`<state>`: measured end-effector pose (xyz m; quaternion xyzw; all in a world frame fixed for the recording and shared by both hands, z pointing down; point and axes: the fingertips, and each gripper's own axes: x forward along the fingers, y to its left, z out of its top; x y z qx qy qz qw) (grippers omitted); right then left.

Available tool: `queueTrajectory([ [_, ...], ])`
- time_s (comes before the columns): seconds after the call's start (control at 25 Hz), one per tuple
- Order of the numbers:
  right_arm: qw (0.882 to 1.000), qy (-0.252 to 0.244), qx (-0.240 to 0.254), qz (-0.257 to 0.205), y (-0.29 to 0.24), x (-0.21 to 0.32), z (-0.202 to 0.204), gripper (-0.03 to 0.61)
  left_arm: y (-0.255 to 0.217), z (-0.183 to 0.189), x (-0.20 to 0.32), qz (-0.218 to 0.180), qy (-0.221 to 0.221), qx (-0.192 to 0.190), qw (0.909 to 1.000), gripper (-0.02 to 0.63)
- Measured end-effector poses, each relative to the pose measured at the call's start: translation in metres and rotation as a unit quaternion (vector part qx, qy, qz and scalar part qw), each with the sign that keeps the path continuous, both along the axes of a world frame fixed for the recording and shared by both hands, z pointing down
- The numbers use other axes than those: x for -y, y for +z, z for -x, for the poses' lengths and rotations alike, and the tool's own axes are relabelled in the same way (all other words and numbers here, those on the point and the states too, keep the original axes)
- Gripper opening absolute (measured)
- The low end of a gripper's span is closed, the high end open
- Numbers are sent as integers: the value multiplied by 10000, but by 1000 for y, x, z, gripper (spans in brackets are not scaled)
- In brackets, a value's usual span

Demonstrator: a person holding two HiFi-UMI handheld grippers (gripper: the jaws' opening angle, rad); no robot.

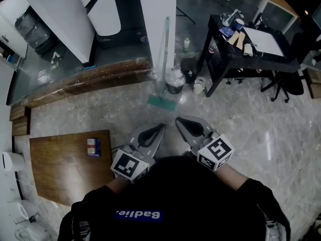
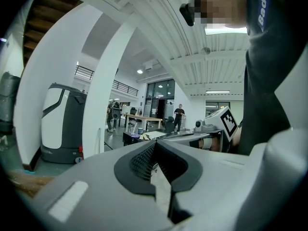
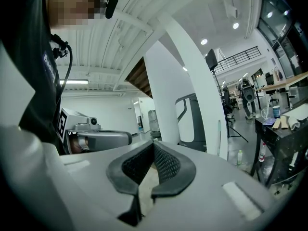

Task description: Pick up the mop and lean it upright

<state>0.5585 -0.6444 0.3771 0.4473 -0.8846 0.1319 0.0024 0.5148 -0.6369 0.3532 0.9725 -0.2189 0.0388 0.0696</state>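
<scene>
Fingers of the left gripper (image 1: 161,127) were pressed together with nothing between them; the left gripper view (image 2: 154,150) showed the ribbed pads meeting. Same on the right gripper (image 1: 178,120): pads closed on each other, empty (image 3: 153,150). Both were held low and close to the body, pointing roughly level, tips near each other.

Mop (image 1: 164,59) stood straight ahead of the fingers. Its head lay flat on the floor (image 1: 241,129) and the handle ran up against the white pillar (image 1: 153,19). The right gripper view showed the handle as a thin pale pole against that pillar (image 3: 219,136). Long axis was near vertical, in line with where the fingers pointed.

Mop and fingers were apart, bare floor between the mop head and both tips, no contact. It sat almost on the centre line between the grippers. The left tip lined up more directly below the head and the right tip reached slightly further forward, so neither hand was clearly nearer.

A bin (image 1: 175,82) stood just right of the handle base, with a black worktop (image 1: 235,59) further right. A wooden worktop (image 1: 65,164) was well off to the left.

My read: lean looked done. Any re-grip would need spread fingers closing sideways across the upright handle, clear of the bin.
</scene>
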Motion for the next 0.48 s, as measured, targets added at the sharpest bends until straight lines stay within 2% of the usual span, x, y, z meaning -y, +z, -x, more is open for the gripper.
queueTrajectory([
  [0.16, 10000, 39, -12, 22, 1, 1, 2, 3, 0, 3, 1, -91, 13, -28, 10000, 20],
  [0.48, 9999, 106, -22, 4, 2, 5, 3, 3, -1, 4, 4, -32, 43, -30, 10000, 20],
])
